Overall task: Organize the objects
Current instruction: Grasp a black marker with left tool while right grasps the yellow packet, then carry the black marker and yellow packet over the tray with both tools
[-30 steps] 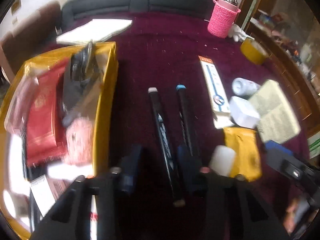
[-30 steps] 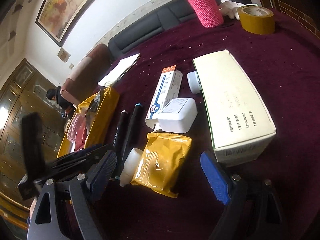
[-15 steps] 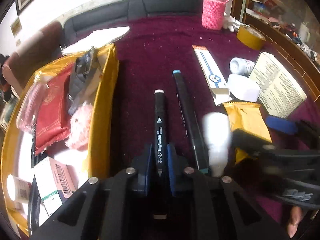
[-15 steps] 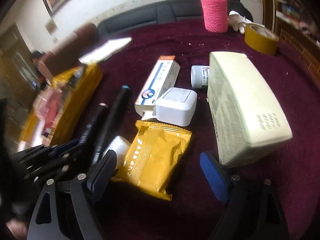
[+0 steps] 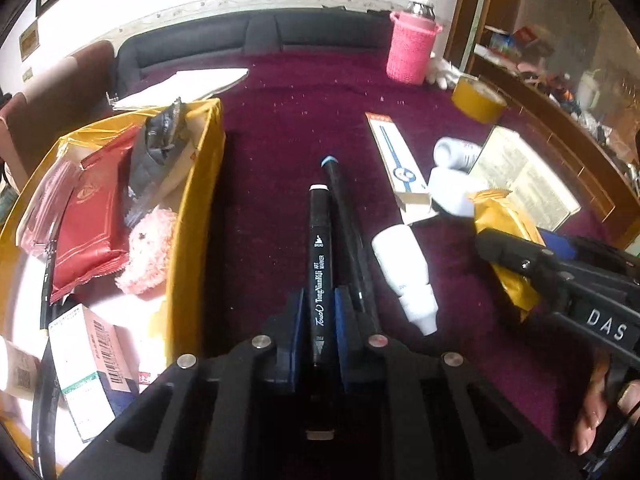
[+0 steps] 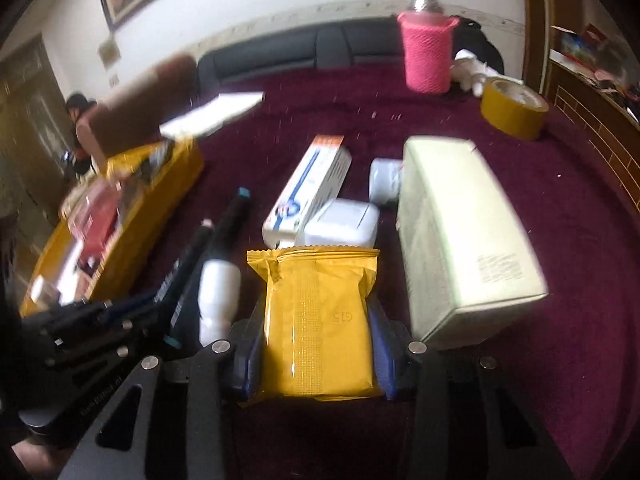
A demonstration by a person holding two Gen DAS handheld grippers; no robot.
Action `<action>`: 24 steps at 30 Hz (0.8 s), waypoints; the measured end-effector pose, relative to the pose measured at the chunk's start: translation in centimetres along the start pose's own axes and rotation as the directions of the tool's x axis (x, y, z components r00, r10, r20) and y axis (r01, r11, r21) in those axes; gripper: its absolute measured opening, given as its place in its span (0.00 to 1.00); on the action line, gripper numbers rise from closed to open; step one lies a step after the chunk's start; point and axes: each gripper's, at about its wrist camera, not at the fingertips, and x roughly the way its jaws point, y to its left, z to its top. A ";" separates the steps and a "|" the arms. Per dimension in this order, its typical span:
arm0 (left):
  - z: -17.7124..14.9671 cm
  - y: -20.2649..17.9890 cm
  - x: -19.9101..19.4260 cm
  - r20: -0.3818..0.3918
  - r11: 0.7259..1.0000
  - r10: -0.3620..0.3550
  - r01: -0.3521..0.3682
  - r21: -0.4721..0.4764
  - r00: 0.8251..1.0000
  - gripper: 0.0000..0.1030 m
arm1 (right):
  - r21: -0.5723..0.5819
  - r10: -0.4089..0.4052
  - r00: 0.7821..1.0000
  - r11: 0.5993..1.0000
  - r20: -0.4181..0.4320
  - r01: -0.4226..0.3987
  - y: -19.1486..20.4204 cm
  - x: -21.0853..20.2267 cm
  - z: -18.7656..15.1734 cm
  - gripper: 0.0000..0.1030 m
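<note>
My left gripper [image 5: 318, 320] is shut on a black marker [image 5: 320, 256] with a white cap, lying on the maroon table. A second black marker [image 5: 348, 224] with a blue cap lies just right of it. A white dropper bottle [image 5: 404, 272] rests further right. My right gripper [image 6: 314, 344] has its blue pads against both sides of a yellow foil packet [image 6: 320, 320]; its jaws are closing on it. The same packet [image 5: 504, 240] shows in the left wrist view, under the right gripper [image 5: 532, 252]. The yellow tray [image 5: 192, 216] stands at the left.
The tray holds a red pouch [image 5: 86, 232], a pink fluffy item [image 5: 148, 252], a dark packet and small boxes. On the table lie a long white-blue box [image 6: 312, 188], a white case [image 6: 344, 224], a pale green box [image 6: 460, 240], a tape roll [image 6: 512, 108], a pink-sleeved bottle [image 6: 428, 56].
My left gripper closed on the white-capped marker. My right gripper swung over the yellow packet and its jaws narrowed until the pads met the packet's sides.
</note>
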 end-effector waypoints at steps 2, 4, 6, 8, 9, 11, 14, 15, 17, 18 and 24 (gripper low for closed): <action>0.2 0.2 -0.5 0.022 1.000 -0.013 0.013 -0.012 1.000 0.14 | 0.007 0.014 1.000 1.000 0.010 -0.015 0.1 -0.3 0.1 0.47; 0.3 0.2 -0.9 0.043 1.000 -0.019 0.020 -0.013 0.999 0.14 | 0.004 0.028 0.999 1.000 0.017 -0.028 0.6 -0.6 0.1 0.47; 0.4 0.2 -1.2 0.064 1.000 -0.018 0.019 -0.014 0.998 0.14 | 0.001 0.035 0.999 0.999 0.027 -0.035 1.0 -0.9 0.0 0.47; 0.4 -0.1 -1.3 0.077 1.000 -0.006 0.007 -0.004 0.997 0.14 | -0.004 0.047 0.998 0.999 0.036 -0.047 1.3 -1.1 0.1 0.47; 0.4 -0.2 -1.4 0.083 1.000 0.002 -0.002 -0.001 0.997 0.14 | -0.006 0.052 0.998 0.999 0.043 -0.052 1.4 -1.2 0.0 0.47; 0.4 -0.5 -1.6 0.098 1.000 0.024 -0.025 0.013 0.995 0.14 | -0.008 0.055 0.997 0.998 0.049 -0.054 1.6 -1.3 -0.1 0.47; 0.4 -0.8 -2.3 0.128 0.998 0.049 -0.053 0.025 0.991 0.14 | -0.009 0.064 0.997 0.998 0.045 -0.063 1.7 -1.1 -0.2 0.47; 0.3 -0.9 -2.5 0.138 0.998 0.059 -0.064 0.029 0.989 0.14 | -0.010 0.065 0.997 0.998 0.042 -0.064 1.7 -1.0 -0.2 0.47; 0.2 -1.2 -3.2 0.161 0.995 0.080 -0.087 0.039 0.984 0.14 | -0.008 0.067 0.997 0.998 0.044 -0.066 1.7 -0.9 -0.3 0.47; 0.2 -1.2 -3.5 0.168 0.995 0.083 -0.091 0.040 0.982 0.14 | -0.010 0.068 0.997 0.998 0.049 -0.068 1.8 -1.0 -0.2 0.47; -0.3 -1.0 -6.1 0.218 0.993 0.104 -0.114 0.036 0.970 0.14 | -0.006 0.060 0.996 0.998 0.065 -0.060 1.6 -0.9 -0.3 0.47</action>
